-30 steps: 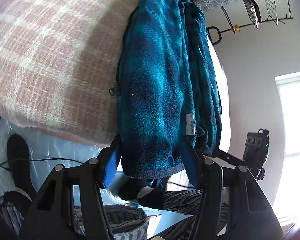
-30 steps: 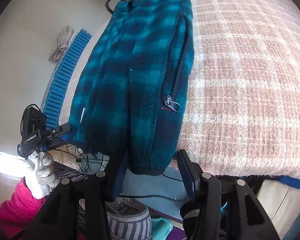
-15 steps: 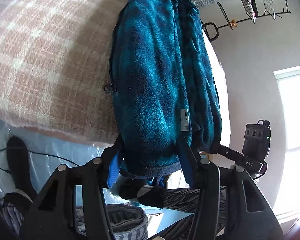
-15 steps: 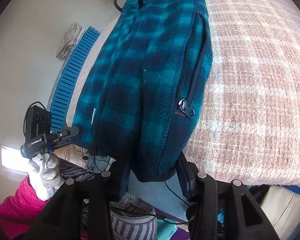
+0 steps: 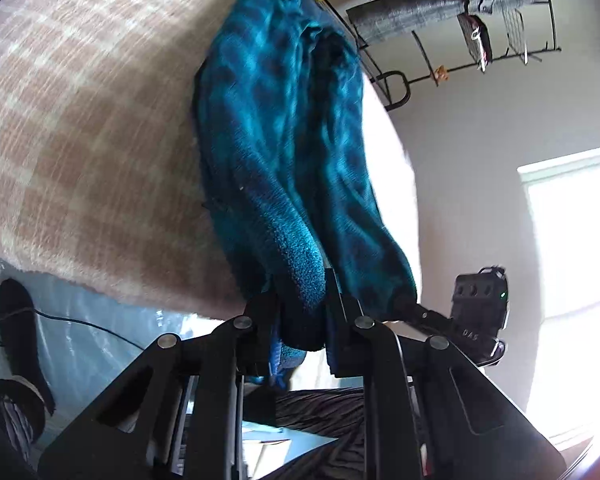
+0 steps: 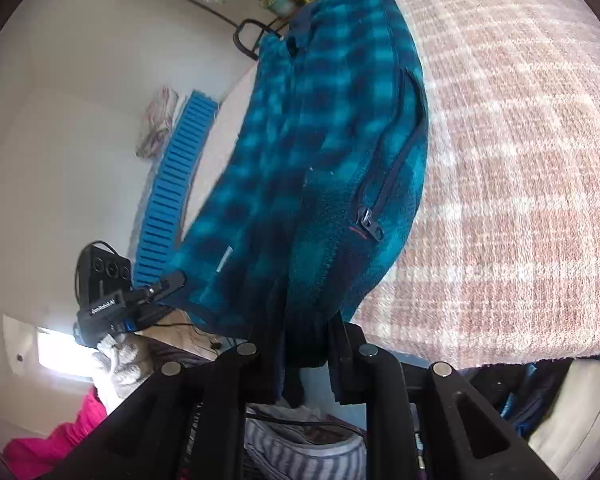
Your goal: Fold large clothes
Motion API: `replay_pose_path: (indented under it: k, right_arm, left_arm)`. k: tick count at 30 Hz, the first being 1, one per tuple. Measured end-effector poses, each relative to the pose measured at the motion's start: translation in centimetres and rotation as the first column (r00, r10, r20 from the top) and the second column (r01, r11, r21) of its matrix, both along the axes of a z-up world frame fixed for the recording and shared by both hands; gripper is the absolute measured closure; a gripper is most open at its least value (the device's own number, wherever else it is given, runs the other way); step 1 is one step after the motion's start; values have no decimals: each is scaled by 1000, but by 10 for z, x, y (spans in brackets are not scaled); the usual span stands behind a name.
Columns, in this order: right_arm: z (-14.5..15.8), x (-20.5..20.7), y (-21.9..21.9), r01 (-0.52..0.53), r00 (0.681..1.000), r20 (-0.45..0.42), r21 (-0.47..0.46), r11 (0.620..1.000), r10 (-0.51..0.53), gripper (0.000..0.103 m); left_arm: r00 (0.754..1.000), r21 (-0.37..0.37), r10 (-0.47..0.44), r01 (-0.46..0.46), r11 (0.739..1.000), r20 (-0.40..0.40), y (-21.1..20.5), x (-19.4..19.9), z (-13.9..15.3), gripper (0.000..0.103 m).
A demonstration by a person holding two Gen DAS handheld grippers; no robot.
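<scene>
A teal and navy checked fleece jacket (image 5: pixel 284 140) (image 6: pixel 324 152) lies lengthwise on a bed with a pink and white checked blanket (image 5: pixel 80 128) (image 6: pixel 520 160). Its near hem hangs past the bed's edge. My left gripper (image 5: pixel 302 312) is closing, and its pads press the bunched hem between them. My right gripper (image 6: pixel 304 340) is closing too and pinches the hem near the pocket zipper (image 6: pixel 370 226). In each view the other gripper shows off to one side, the right gripper (image 5: pixel 478 312) and the left gripper (image 6: pixel 108 292), both at the same hem.
A wire rack (image 5: pixel 472 40) with hanging items stands against the wall past the bed. A blue slatted mat (image 6: pixel 176 188) leans at the bed's far side. A person's foot in a dark sock (image 5: pixel 20 320) and cables lie on the floor below the bed's edge.
Both grippers went from wide around the hem to closed on it, bunching the fleece. Both have risen, lifting the near end of the jacket off the bed's edge.
</scene>
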State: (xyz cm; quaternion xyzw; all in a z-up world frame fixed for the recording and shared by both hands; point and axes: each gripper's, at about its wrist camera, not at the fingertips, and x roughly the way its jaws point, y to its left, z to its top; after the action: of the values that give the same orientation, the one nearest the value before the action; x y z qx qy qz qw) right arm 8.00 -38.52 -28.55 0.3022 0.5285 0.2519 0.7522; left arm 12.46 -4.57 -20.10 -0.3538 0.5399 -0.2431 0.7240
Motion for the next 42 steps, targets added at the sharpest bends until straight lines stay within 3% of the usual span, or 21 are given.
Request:
replay_pose_path:
  k: [9,14,21,29,35,38,41,42]
  right_arm:
    - [39,35,-8,83,996,36,39,996,-84,89]
    - [54,73,-20,139,990,32,30,990,-140,89]
    - [55,150,-24,181,983,-3,-52,982,-182,89]
    - [24,222,-17,176,980,-65,-174,969,-190,89]
    - [-4,244,-14,163,975,-119,-194,967,-188,88]
    - [-6,243,-17,162,976,-119,-180,970,-185,82]
    - [-7,241,-25,176,971,-138,-136,975,-195,76]
    - [-6,240,-28,183,969,-143,-123,975,-200,73]
  left_arm:
    - [998,-27,42,-41,999,38,-5,46,45,89]
    - [996,-40,77,-75,996,38,-8,87,52,89]
    - [993,-24,120,-120,992,-2,-11,157,39,89]
    - [980,44,178,-175,984,-93,-4,218,-9,89]
    - [977,80,176,-167,983,-124,-7,234,-35,89]
    - [976,77,172,-162,984,-135,-7,235,-43,89]
    - [974,33,163,-160,987,-157,-3,238,-45,83]
    - [972,-5,168,-171,985,-167,0,238,-44,76]
